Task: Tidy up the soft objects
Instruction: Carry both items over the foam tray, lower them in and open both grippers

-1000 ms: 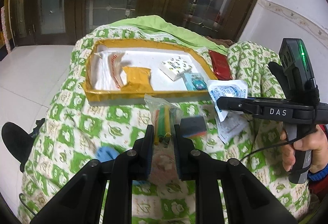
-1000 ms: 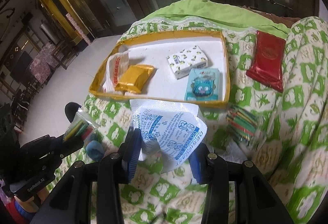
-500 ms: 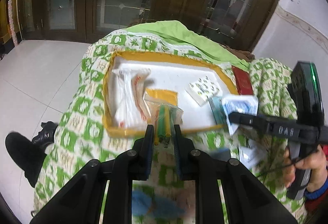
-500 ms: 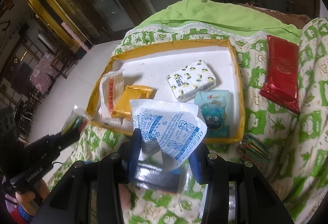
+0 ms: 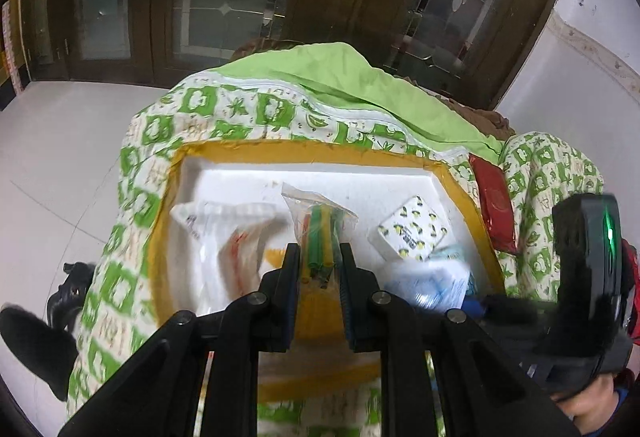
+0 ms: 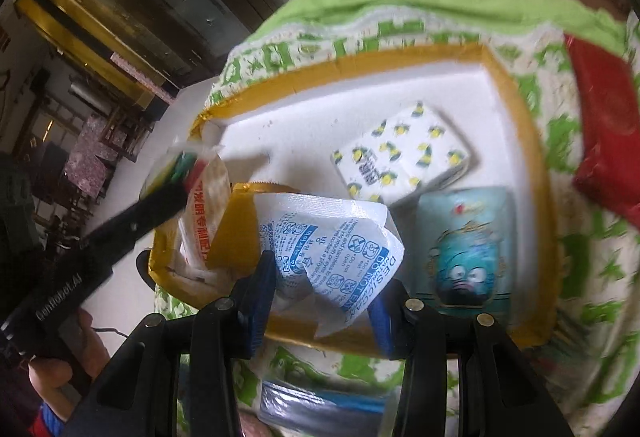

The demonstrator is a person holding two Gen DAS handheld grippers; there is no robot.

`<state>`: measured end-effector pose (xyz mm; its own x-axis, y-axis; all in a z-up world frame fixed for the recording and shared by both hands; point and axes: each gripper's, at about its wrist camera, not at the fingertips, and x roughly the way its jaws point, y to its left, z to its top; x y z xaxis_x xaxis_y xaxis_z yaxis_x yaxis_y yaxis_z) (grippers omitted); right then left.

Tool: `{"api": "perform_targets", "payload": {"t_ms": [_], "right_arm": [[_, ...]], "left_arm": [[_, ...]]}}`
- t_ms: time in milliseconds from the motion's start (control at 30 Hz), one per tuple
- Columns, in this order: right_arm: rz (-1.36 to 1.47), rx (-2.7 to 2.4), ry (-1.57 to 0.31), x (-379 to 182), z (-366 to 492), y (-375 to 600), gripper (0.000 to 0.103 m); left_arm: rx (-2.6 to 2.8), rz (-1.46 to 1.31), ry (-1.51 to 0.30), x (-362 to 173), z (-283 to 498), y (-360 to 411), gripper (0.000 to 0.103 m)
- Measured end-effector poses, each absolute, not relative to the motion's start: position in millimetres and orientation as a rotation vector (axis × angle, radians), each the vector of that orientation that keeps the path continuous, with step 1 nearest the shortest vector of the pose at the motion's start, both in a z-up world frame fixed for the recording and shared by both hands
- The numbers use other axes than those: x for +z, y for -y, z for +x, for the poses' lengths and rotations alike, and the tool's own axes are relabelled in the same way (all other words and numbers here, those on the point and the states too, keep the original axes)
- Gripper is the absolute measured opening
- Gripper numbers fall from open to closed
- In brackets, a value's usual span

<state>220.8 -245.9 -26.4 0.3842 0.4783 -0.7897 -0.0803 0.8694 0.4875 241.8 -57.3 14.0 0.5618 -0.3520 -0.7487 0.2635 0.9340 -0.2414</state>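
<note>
Your left gripper (image 5: pixel 319 265) is clenched on the clear bag of coloured sticks (image 5: pixel 320 233), and your right gripper (image 6: pixel 322 301) pinches the white desiccant sachet (image 6: pixel 332 237). A second ago both loads hung over the green quilt (image 5: pixel 132 277), short of the tray (image 5: pixel 464 193); now both hang over the tray's near half, above its white floor. Beyond them, already in the tray, lie the lemon-print tissue pack (image 6: pixel 400 157) and the blue cartoon packet (image 6: pixel 464 245). The red pouch (image 6: pixel 604 117) waits outside the tray's right rim. Releasing looks like your next step.
</note>
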Motion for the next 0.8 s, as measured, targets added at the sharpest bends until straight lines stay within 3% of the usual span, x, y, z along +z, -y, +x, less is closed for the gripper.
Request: {"api": "perform_targets", "payload": {"t_ms": [633,733,800], "right_arm": [[0.292,0.397,-1.137,-39,230,226,0.048],[0.277,0.386,-1.123,-37,229,226,0.049],[0.287,0.384,-1.109,-34,225,231,0.061]], "left_arm": [[-0.315,-0.059,-0.996,-34,293,80,0.017],[-0.317,-0.062,-0.993,-33,289,79,0.022],[-0.321,-0.064,-0.984,-31,286,78,0.029]]}}
